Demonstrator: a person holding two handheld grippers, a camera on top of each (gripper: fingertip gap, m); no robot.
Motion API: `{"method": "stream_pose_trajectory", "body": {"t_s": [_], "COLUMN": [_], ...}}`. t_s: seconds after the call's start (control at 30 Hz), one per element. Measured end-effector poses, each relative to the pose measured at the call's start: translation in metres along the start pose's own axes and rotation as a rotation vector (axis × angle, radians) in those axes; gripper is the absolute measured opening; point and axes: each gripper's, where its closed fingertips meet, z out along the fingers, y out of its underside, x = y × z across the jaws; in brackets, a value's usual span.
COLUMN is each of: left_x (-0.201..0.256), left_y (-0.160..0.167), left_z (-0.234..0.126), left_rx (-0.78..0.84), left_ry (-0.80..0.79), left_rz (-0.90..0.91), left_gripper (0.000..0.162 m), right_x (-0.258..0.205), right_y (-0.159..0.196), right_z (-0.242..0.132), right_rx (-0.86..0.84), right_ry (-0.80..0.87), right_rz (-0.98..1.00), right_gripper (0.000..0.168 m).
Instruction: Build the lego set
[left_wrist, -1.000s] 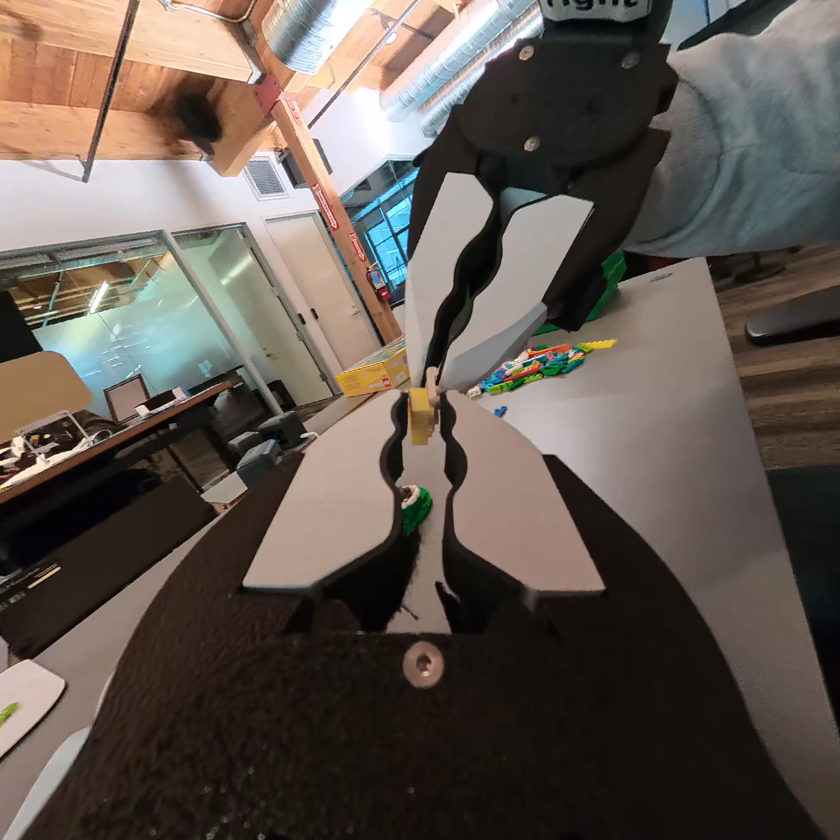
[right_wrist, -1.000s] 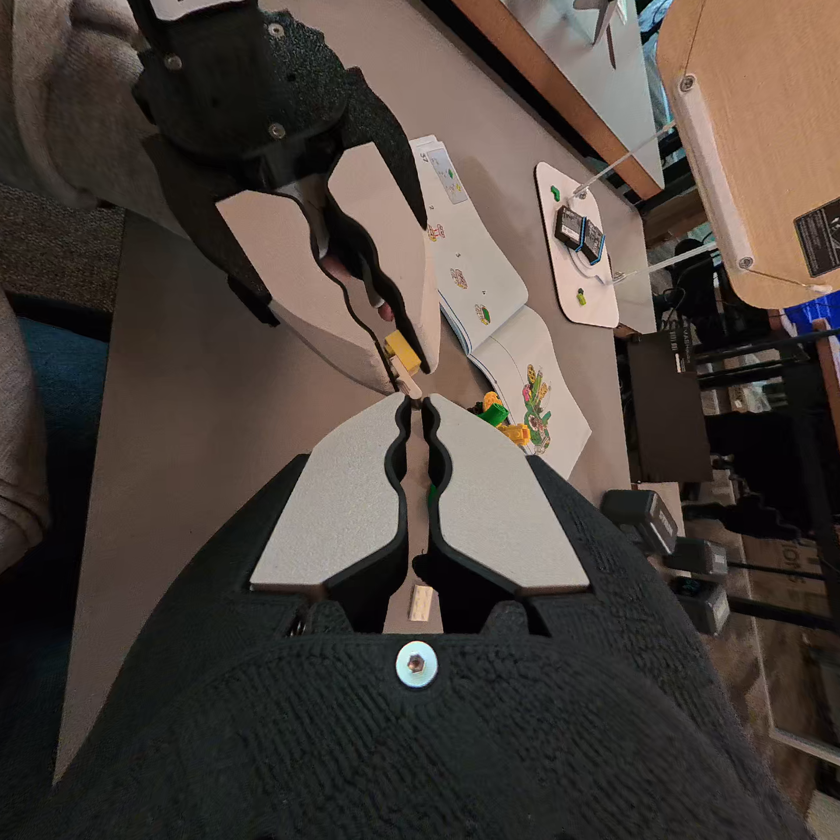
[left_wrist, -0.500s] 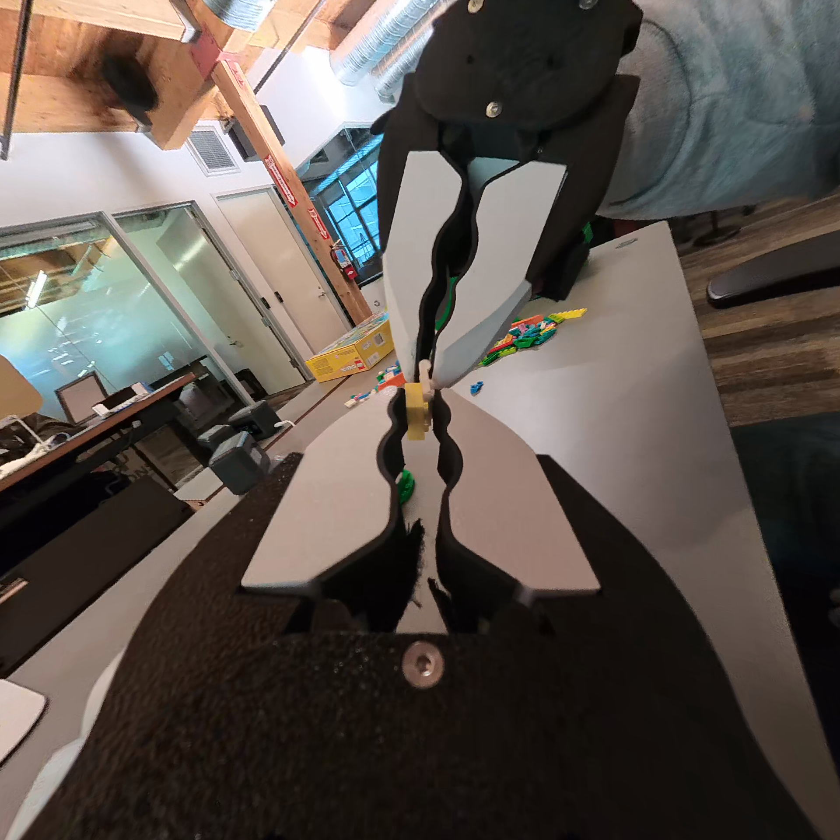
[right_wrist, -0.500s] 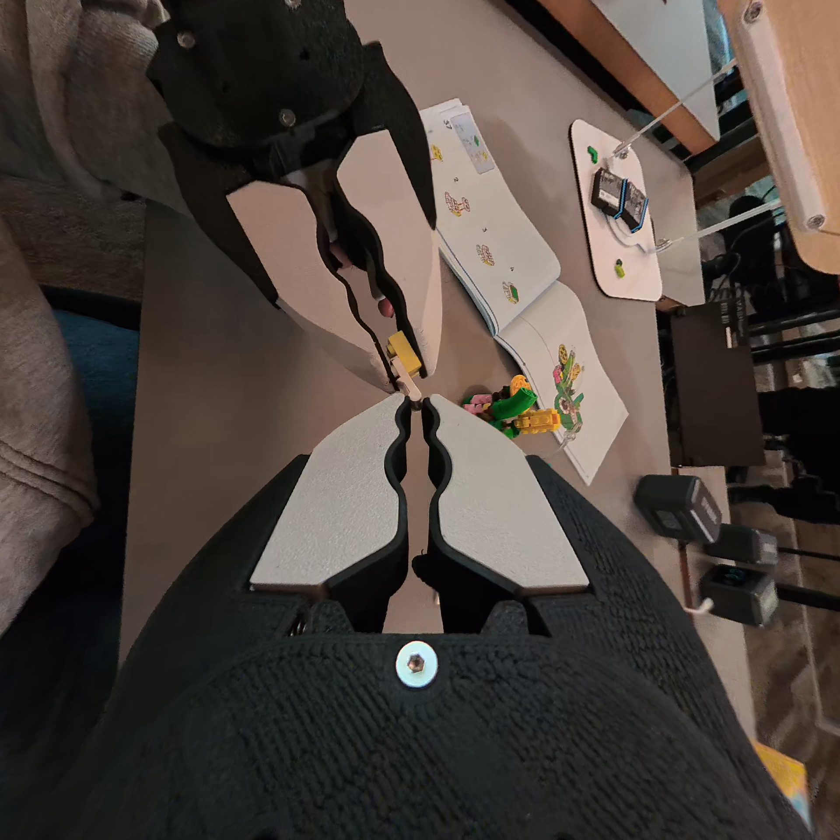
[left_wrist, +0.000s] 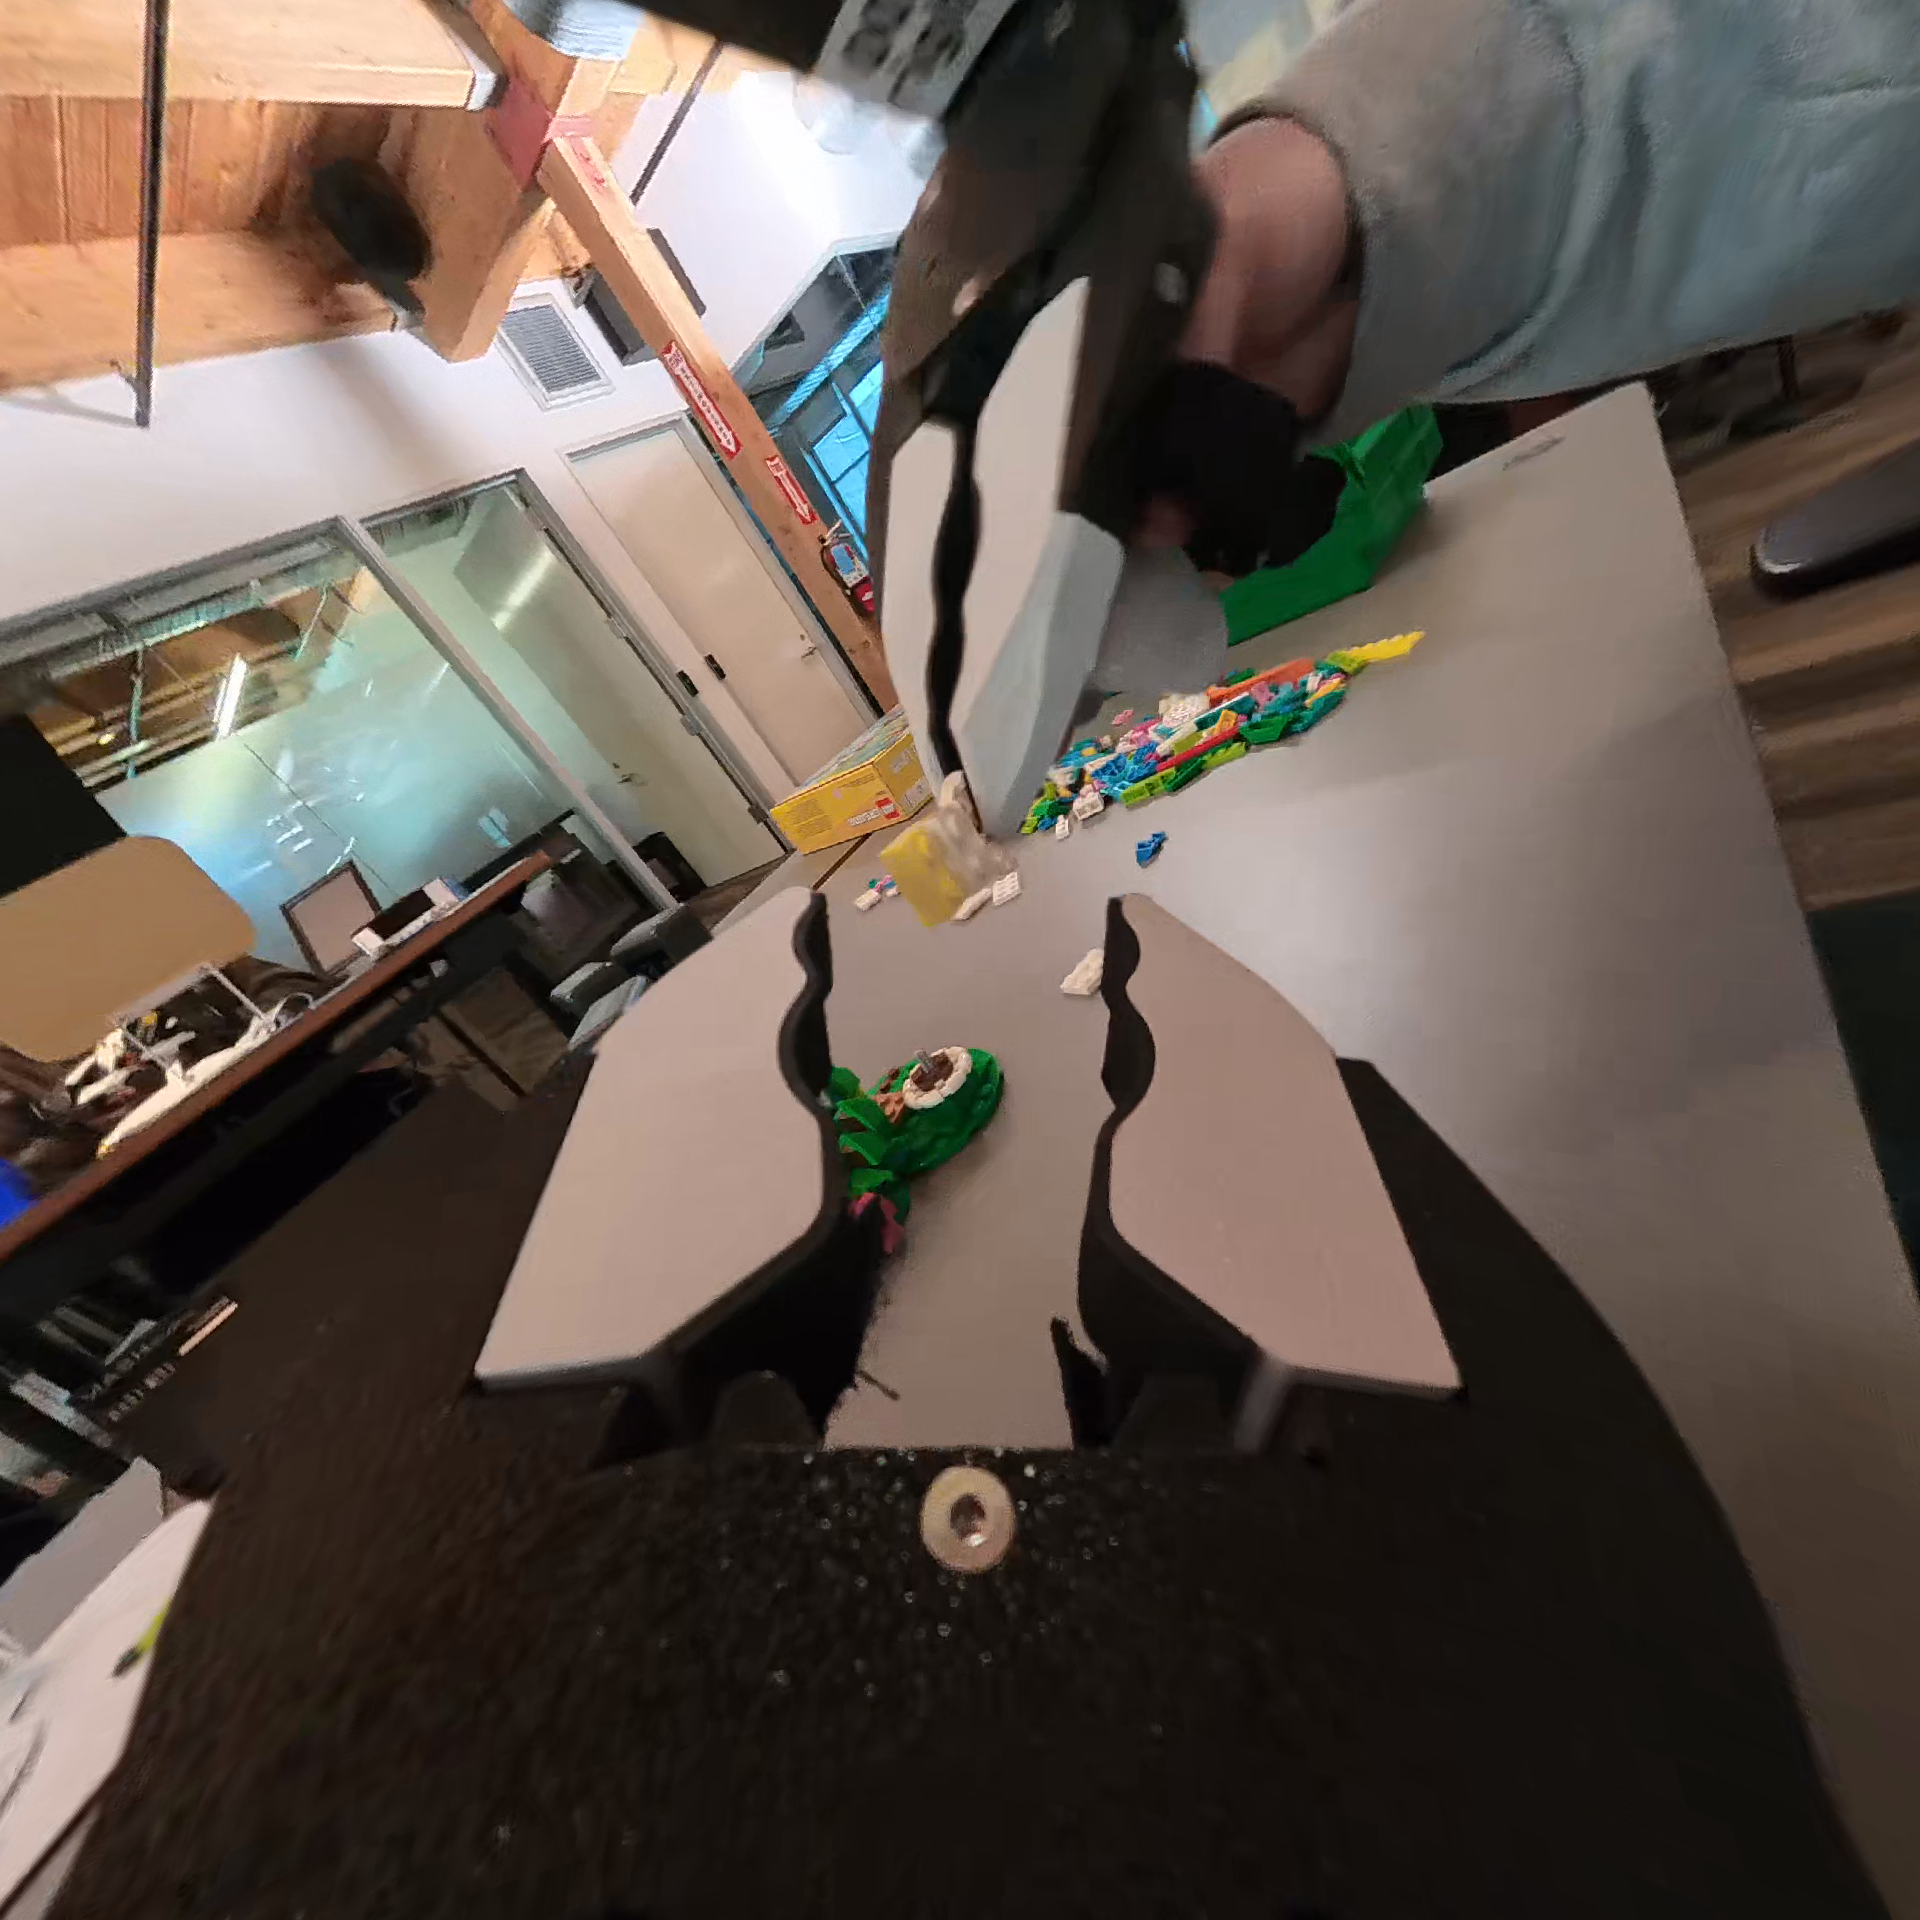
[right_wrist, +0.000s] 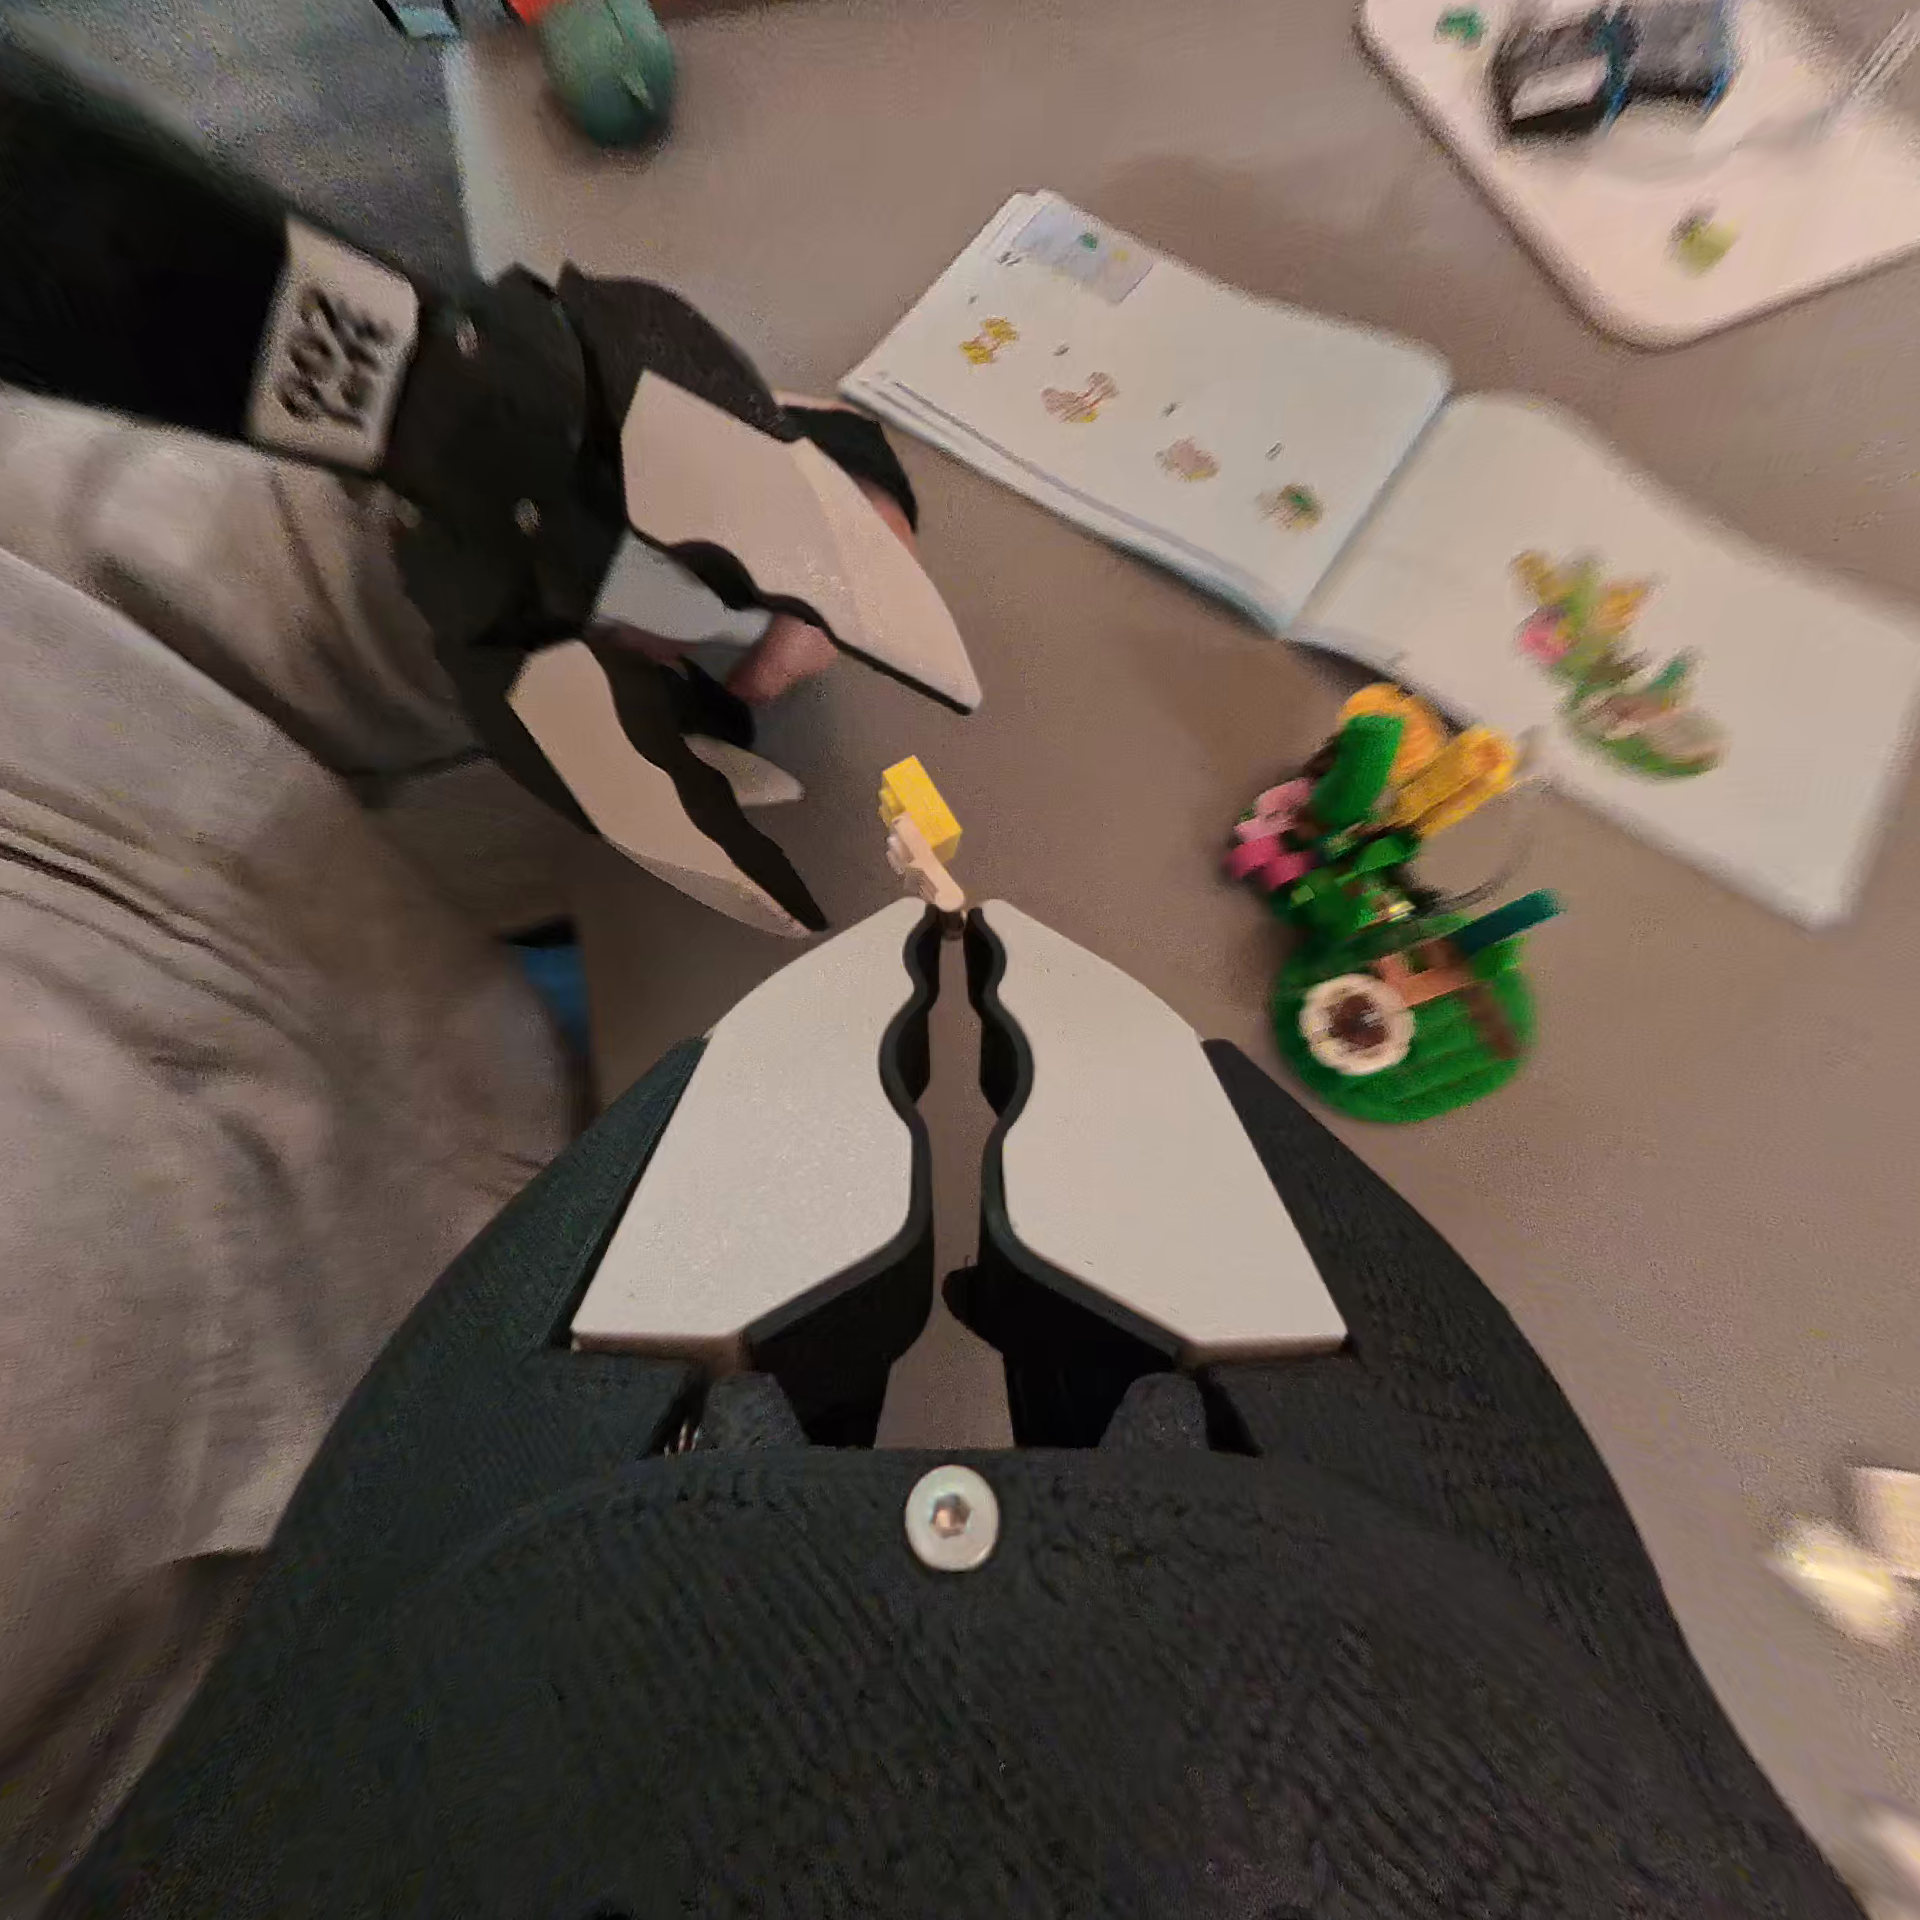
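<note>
My right gripper (right_wrist: 948, 914) is shut on the cream end of a small piece topped by a yellow brick (right_wrist: 920, 808), held above the table. In the left wrist view the right gripper (left_wrist: 966, 821) hangs from above with the yellow brick (left_wrist: 923, 878) at its tip. My left gripper (left_wrist: 966, 914) is open and empty, just below and apart from that brick. Its fingers (right_wrist: 790, 540) show spread at the upper left of the right wrist view. The green round lego model (left_wrist: 935, 1107) stands on the table between the left fingers; it also shows in the right wrist view (right_wrist: 1392, 997).
An open instruction booklet (right_wrist: 1143, 416) lies beyond the model, and a white tray (right_wrist: 1662, 208) beyond that. A pile of loose bricks (left_wrist: 1195, 727), a green bag (left_wrist: 1340, 540) and a yellow box (left_wrist: 852, 795) are at the far end. A small white piece (left_wrist: 1081, 977) lies near the left fingertip. Left and right tips are no more than a few centimetres apart.
My left gripper has opened and let go of the yellow brick. The right gripper keeps the piece, and the two grippers have drawn apart and tilted toward the table.
</note>
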Motion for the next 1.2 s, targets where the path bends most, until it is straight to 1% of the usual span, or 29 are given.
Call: {"method": "stream_pose_trajectory", "body": {"t_s": [0.03,0.1,0.17,0.23,0.33,0.4,0.47,0.5,0.53,0.6,0.7,0.8,0.87,0.9,0.97,1.07,1.1,1.13,1.2], "left_x": [0.003,0.011,0.026,0.032,0.037,0.038,0.037,0.037,0.036,0.033,0.029,0.023,0.014,0.009,-0.003,-0.016,-0.018,-0.022,-0.026], "left_y": [-0.002,-0.008,-0.017,-0.029,-0.032,-0.028,-0.02,-0.019,-0.021,-0.026,-0.026,-0.018,-0.013,-0.012,-0.006,0.005,0.004,0.003,-0.001], "left_z": [0.0,0.001,0.001,0.0,0.002,0.004,0.006,0.006,0.004,0.001,-0.001,0.001,0.001,0.0,0.0,0.002,0.002,0.003,0.002], "left_rx": [0.01,0.039,0.066,0.106,0.104,0.089,0.047,0.044,0.061,0.106,0.113,0.077,0.069,0.069,0.061,0.027,0.038,0.063,0.118], "left_ry": [0.015,0.06,0.172,0.224,0.232,0.227,0.221,0.229,0.232,0.236,0.247,0.244,0.222,0.212,0.172,0.108,0.112,0.102,0.115], "left_rz": [0.006,-0.007,-0.083,-0.135,-0.104,-0.101,-0.119,-0.133,-0.148,-0.179,-0.233,-0.342,-0.434,-0.484,-0.574,-0.706,-0.765,-0.828,-0.919], "left_gripper": [0.05,0.051,0.052,0.048,0.039,0.037,0.042,0.042,0.038,0.022,0.019,0.019,0.019,0.019,0.019,0.019,0.019,0.019,0.019], "right_x": [-0.003,-0.012,-0.021,-0.03,-0.039,-0.043,-0.045,-0.046,-0.045,-0.045,-0.043,-0.035,-0.021,-0.012,0.003,0.02,0.017,0.01,0.001], "right_y": [0.002,0.004,0.007,0.012,0.015,0.015,0.015,0.015,0.015,0.014,0.01,0.009,0.009,0.008,0.002,-0.02,-0.027,-0.03,-0.026], "right_z": [-0.001,-0.003,-0.007,-0.01,-0.012,-0.011,-0.01,-0.01,-0.01,-0.011,-0.01,-0.006,-0.004,-0.004,-0.007,-0.019,-0.021,-0.019,-0.008], "right_rx": [-0.005,-0.007,-0.037,-0.073,-0.108,-0.116,-0.123,-0.125,-0.126,-0.121,-0.096,-0.072,-0.051,-0.036,0.012,0.068,0.082,0.083,0.05], "right_ry": [-0.077,-0.24,-0.398,-0.531,-0.637,-0.658,-0.657,-0.653,-0.646,-0.637,-0.61,-0.482,-0.328,-0.23,-0.001,0.436,0.539,0.599,0.664], "right_rz": [0.094,0.269,0.378,0.444,0.472,0.461,0.444,0.437,0.432,0.431,0.44,0.379,0.277,0.192,-0.042,-0.518,-0.664,-0.783,-0.928], "right_gripper": [0.003,0.003,0.003,0.003,0.003,0.003,0.003,0.003,0.003,0.004,0.003,0.005,0.014,0.019,0.021,0.022,0.024,0.026,0.029]}}
